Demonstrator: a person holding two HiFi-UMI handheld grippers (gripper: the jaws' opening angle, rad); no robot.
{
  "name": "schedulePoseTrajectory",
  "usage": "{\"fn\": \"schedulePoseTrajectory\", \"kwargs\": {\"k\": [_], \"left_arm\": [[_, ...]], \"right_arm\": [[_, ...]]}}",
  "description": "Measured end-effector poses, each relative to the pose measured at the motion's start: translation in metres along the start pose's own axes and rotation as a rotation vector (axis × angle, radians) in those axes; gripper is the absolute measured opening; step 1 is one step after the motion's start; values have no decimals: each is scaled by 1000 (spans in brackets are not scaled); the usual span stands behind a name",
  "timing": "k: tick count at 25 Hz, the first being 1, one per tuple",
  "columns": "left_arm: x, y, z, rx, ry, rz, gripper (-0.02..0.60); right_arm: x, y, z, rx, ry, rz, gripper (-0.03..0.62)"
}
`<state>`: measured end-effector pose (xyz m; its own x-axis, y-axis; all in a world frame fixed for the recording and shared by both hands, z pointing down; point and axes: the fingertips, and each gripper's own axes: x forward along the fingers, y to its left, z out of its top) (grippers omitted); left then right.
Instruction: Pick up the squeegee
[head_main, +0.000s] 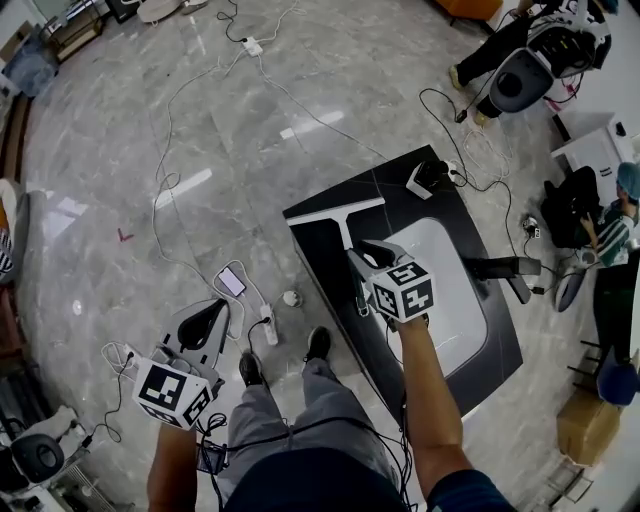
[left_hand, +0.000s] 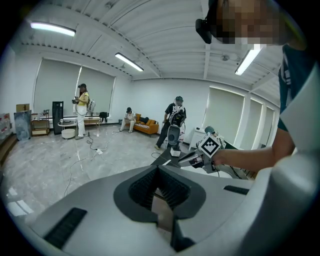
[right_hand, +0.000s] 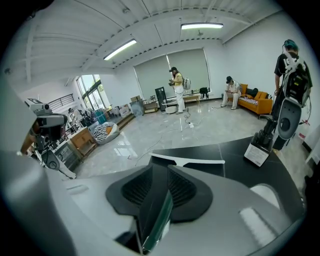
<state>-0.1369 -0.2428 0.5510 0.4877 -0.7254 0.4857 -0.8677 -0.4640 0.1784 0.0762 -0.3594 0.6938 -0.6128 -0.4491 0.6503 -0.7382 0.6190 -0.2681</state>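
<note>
The squeegee (head_main: 335, 212) lies on the black table (head_main: 470, 215), white blade at the far left corner, dark handle (head_main: 350, 243) running back toward me. My right gripper (head_main: 362, 264) is down over the handle's near end. In the right gripper view its jaws stand apart with the dark, green-edged handle (right_hand: 157, 220) in the gap, and the pads (right_hand: 182, 187) do not press on it; the blade (right_hand: 187, 160) shows ahead. My left gripper (head_main: 205, 318) hangs low at the left over the floor, tips together and empty (left_hand: 159, 170).
A small stand with a card (head_main: 425, 178) sits at the table's far corner (right_hand: 262, 145). Cables, a power strip (head_main: 268, 325) and a phone (head_main: 231, 281) lie on the floor to the left. People and gear are at the right, and a cardboard box (head_main: 590, 425).
</note>
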Motion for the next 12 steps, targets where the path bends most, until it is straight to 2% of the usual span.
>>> {"fn": "schedulePoseTrajectory", "kwargs": {"k": [12], "left_arm": [[11,1,-21,-24,21,7,6]], "right_arm": [[30,-13,-28,15,62,-7,190]]}}
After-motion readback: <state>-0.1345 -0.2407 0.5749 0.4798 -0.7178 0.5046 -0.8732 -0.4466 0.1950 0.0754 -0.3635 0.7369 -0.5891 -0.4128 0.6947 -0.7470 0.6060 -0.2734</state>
